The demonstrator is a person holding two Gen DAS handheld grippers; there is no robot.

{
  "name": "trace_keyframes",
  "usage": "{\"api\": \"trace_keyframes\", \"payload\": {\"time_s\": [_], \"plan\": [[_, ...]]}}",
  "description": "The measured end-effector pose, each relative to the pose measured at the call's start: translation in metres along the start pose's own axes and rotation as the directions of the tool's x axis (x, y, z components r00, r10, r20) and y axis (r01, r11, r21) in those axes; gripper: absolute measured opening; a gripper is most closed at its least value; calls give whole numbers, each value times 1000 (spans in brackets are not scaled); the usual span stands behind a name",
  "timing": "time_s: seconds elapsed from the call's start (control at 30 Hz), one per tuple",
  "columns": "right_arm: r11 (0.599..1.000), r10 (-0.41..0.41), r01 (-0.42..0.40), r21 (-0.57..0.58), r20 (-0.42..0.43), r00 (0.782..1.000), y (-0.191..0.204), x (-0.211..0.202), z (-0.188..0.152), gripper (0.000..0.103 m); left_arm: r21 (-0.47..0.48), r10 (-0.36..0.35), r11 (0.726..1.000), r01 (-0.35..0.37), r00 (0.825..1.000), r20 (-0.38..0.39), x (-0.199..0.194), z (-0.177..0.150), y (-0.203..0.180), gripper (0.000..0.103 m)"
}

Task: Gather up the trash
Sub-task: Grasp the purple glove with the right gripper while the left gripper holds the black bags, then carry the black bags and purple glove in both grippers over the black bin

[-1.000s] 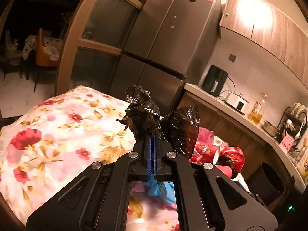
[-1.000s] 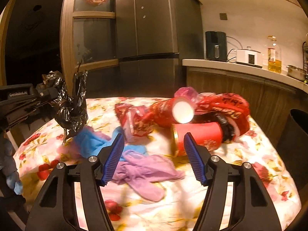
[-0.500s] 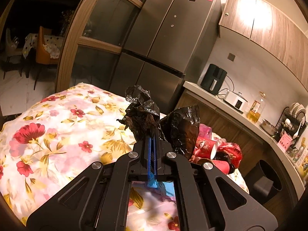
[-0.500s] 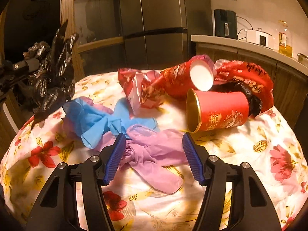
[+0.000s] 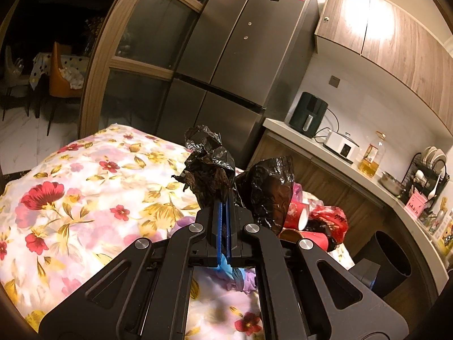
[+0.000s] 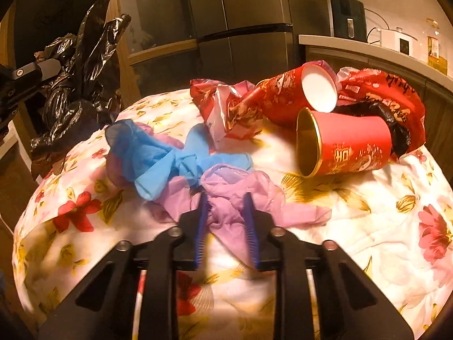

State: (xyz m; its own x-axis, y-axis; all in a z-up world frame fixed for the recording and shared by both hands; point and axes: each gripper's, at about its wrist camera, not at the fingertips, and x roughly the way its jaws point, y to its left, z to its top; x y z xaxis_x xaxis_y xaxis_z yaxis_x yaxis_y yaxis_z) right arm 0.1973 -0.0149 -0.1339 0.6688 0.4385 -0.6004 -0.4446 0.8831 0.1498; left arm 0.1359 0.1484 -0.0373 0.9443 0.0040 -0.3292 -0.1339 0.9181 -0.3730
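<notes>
here we see, in the left wrist view, our left gripper [image 5: 223, 212] at the centre of the frame with its blue pads pressed flat together on a crumpled black trash bag [image 5: 215, 170], which stands up above the fingertips and flares out to the right of them. below and behind it lies the floral tablecloth [image 5: 85, 192], filling the lower left of the frame.

in the right wrist view, our right gripper [image 6: 226, 206] sits low in the centre, its jaws partly closed with a gap between them, and a bunched purple glove [image 6: 235, 195] fills that gap; whether the pads are already pressing it we cannot tell. just left of it and touching it lies a blue glove [image 6: 158, 155]. to the upper right a red paper cup [image 6: 348, 144] lies on its side with its gold-lined mouth toward the left, and a second red cup [image 6: 294, 93] lies behind it with its white inside facing us. red plastic wrappers [image 6: 229, 107] are heaped around the cups. the black bag hangs at the upper left of this frame, beyond the table's edge.
</notes>
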Motion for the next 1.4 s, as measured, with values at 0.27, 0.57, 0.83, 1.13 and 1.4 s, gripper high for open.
{"api": "trace_keyframes", "payload": {"time_s": [0.27,0.57,0.83,1.13,1.4], "plan": [[1000,-4,3,22,37,999,-9,-26,-6,6,17,-3,1000,3,1000,-1,-10,-6,-8,1],[999,-46,42,32,122,992,-26,-77,-11,5,42,-24,999,24,1000,-4,-18,-11,-26,1],[994,-97,85,70,196,976,-52,-122,-11,5,75,-67,995,68,998,-22,-20,-24,-52,1],[985,-154,129,115,254,955,-78,-154,-12,4,132,-131,982,135,991,-39,-18,-36,-92,1],[976,-192,155,150,276,942,-99,-170,-11,4,163,-172,970,180,983,-61,-11,-43,-119,1]]}}
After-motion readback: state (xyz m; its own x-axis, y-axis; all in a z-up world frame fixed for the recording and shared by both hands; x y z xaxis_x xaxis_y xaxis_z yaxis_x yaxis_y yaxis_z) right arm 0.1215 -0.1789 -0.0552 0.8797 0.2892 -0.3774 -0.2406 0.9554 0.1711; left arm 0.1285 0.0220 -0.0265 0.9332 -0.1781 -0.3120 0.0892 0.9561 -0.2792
